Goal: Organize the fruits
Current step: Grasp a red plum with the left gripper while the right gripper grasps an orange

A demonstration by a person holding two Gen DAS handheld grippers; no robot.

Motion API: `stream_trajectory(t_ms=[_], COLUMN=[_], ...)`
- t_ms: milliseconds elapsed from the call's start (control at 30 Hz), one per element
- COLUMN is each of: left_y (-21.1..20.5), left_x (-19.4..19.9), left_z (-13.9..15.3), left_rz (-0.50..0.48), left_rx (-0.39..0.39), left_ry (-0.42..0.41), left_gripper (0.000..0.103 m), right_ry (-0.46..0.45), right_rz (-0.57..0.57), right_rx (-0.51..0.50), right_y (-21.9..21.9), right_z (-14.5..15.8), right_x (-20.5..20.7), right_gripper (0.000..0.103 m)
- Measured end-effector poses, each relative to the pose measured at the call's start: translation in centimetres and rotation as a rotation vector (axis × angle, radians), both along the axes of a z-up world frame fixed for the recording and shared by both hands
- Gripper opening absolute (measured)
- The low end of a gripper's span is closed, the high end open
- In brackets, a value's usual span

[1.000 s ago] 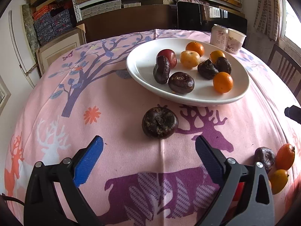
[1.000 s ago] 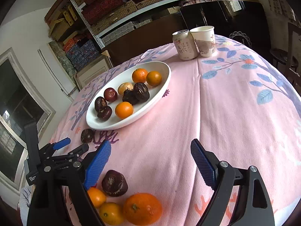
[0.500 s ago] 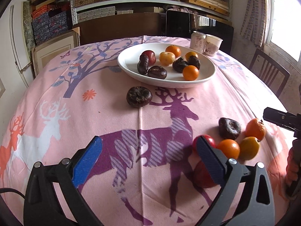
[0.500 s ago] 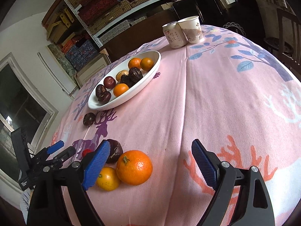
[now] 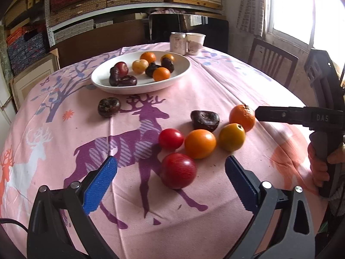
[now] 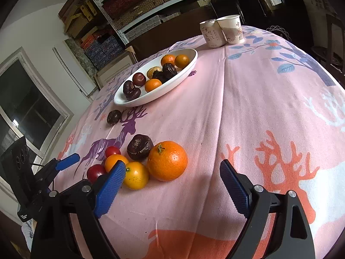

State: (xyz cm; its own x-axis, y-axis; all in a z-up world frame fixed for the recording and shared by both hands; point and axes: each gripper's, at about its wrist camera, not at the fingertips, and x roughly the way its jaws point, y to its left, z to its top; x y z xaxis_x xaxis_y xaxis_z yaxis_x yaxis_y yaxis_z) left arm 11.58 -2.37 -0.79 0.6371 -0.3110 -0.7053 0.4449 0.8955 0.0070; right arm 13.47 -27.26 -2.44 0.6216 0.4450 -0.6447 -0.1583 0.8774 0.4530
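Left gripper [image 5: 171,180]: jaws apart, empty, with the red fruit [image 5: 178,170] lying between them, just ahead.
Right gripper [image 6: 172,180]: jaws apart, empty; the big orange [image 6: 167,160] sits just ahead, left of centre.
Loose pile: near edge of the pink cloth [image 5: 215,90].
Plate [image 5: 183,73]: far side, already part-filled.
Nearer hand: left for the red fruit, right for the orange.

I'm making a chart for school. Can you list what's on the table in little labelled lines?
plate: white oval plate holding dark, orange and red fruits
loose cluster: big orange, wrinkled dark fruit, yellow-orange fruit, two red fruits, another orange one
alone: dark round fruit near the plate
drinks: can beside paper cup
left gripper: open, empty
right gripper: open, empty
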Motion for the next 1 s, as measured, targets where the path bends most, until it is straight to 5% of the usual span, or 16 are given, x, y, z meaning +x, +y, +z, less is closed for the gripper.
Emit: stream_trajectory(t_ms=[267,367,467,600,667,767,1000], left_y=[0.9,0.5,-0.4,-0.9,-1.0,-0.6,-0.1], left_x=[1.8,2.1,2.6,2.8,2.7,2.5,2.3], left_z=[-1.5,-1.9,-2.4,-2.4,-2.3,-1.9,-1.3], left_rz=[0.006,-0.008,-0.030,-0.033,-0.032,-0.020,-0.008], left_rx=[-0.071,-0.073,-0.065,-0.059,-0.057,-0.072,-0.097], left_ry=[0.130,0.157,0.186,0.177,0.169,0.147,0.120], left_gripper=[0.096,0.073,0.063,0.055,0.048,0.039,0.039], right_ry=[0.030,0.052,0.059,0.070,0.076,0.071,0.046], right_rz=[0.022,0.031,0.032,0.036,0.057,0.073,0.051], right_rx=[0.006,0.010,0.017,0.015,0.019,0.025,0.070], right_y=[0.4,0.5,0.5,0.8,1.0,1.3,0.4], right_z=[-0.5,-0.8,-0.9,-1.1,-1.2,-1.2,-0.9], right_x=[0.5,0.9,1.1,1.3,1.4,1.3,1.0], right_gripper=[0.080,0.072,0.069,0.058,0.044,0.043,0.043])
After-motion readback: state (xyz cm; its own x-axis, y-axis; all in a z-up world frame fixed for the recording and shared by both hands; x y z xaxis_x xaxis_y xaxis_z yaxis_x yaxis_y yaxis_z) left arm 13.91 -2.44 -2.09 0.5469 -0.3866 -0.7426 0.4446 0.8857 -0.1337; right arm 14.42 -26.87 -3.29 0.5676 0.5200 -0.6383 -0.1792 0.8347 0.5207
